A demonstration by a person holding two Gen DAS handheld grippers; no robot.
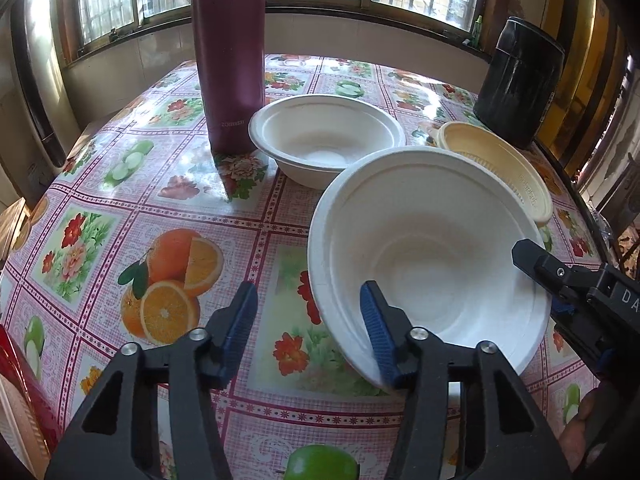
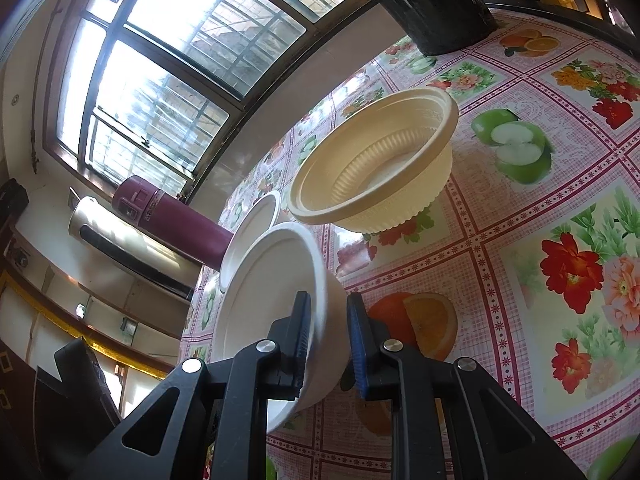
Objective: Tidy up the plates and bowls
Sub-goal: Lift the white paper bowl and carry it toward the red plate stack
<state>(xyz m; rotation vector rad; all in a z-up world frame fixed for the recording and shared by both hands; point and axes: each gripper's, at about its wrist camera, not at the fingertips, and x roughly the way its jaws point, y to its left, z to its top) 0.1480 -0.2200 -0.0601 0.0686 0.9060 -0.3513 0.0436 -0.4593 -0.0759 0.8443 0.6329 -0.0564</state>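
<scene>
A white bowl [image 1: 432, 256] is tilted above the fruit-print table, held at its right rim by my right gripper [image 1: 552, 280]. In the right wrist view that gripper [image 2: 328, 336] is shut on the bowl's rim [image 2: 280, 280]. My left gripper [image 1: 308, 320] is open; its right finger [image 1: 376, 328] sits at the bowl's near rim, its left finger over the table. A second white bowl [image 1: 326, 136] stands farther back, also seen in the right wrist view [image 2: 252, 232]. A cream ribbed bowl [image 1: 496, 168] stands to the right [image 2: 376, 164].
A tall maroon thermos [image 1: 230, 56] stands left of the far white bowl. A black cylindrical container [image 1: 520, 80] stands at the back right. A red object [image 1: 24, 392] lies at the near left edge. Windows line the far wall.
</scene>
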